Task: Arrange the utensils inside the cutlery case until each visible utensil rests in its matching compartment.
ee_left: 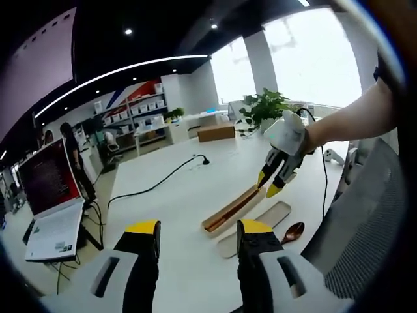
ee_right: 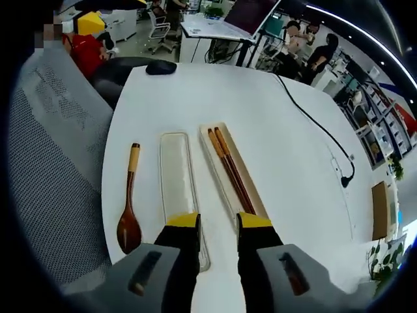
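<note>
On the white table lies a long wooden cutlery case point(ee_right: 251, 186) point(ee_left: 221, 222) with a pair of brown chopsticks point(ee_right: 228, 166) point(ee_left: 234, 207) in it. Beside it lies its pale translucent lid point(ee_right: 177, 182) point(ee_left: 260, 223). A wooden spoon point(ee_right: 129, 212) point(ee_left: 293, 231) rests on the table beyond the lid, near the edge. My right gripper point(ee_right: 218, 222) point(ee_left: 270, 184) hovers over one end of the case, jaws apart, holding nothing. My left gripper point(ee_left: 199, 228) stands open on the near side of the case, well back from it.
A black cable with a plug point(ee_right: 319, 130) point(ee_left: 163, 179) runs across the table. A black mouse point(ee_right: 161, 67) sits at one edge, a grey mesh chair point(ee_right: 52, 163) beside the spoon. A laptop point(ee_left: 49, 195), a cardboard box point(ee_left: 215, 132) and a plant point(ee_left: 264, 107) stand farther off.
</note>
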`<state>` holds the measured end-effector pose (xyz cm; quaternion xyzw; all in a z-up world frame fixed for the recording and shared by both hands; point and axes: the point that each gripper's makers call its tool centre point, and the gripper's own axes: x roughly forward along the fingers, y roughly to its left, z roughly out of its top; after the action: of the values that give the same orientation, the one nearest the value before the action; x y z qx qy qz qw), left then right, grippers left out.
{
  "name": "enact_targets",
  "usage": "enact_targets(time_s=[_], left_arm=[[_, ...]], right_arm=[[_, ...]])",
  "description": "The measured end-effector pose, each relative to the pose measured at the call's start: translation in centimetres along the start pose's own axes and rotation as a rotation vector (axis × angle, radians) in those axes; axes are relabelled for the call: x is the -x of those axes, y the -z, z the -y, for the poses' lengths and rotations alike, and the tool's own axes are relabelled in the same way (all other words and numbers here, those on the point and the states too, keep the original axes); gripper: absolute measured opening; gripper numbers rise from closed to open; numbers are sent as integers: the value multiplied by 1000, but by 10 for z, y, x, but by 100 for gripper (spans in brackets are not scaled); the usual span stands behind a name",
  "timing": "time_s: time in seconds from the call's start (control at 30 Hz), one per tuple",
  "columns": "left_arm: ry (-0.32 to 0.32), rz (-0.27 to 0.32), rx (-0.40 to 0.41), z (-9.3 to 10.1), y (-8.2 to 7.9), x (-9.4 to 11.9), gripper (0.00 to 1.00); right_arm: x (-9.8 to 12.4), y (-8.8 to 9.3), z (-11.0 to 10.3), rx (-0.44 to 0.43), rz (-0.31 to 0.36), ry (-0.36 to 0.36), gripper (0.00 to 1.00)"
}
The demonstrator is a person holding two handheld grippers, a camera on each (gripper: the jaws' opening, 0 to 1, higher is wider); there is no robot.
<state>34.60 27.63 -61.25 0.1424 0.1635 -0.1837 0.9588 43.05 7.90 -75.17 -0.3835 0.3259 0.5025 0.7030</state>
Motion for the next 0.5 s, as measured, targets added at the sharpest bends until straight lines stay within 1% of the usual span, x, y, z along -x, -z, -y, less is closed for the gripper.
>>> enact_targets(time_s=[0.2,0.3,0.37,0.43,0.5], left_arm=[[-2,11,2,1,-3,2,48],[-2,17,7,1,-4,3,48],[-3,20,9,1,-4,3,48],[0,21,8,1,-4,3,48],[4,21,3,3,-5,3,48]], right_arm=[[3,8,-19,-7,-11,-20,20],[4,10,-26,-7,-13,-28,19],[7,10,-30,15,-7,-31,19],[7,11,-36,-2,-8,-54,20],[8,10,-38,1,0,-49,20]])
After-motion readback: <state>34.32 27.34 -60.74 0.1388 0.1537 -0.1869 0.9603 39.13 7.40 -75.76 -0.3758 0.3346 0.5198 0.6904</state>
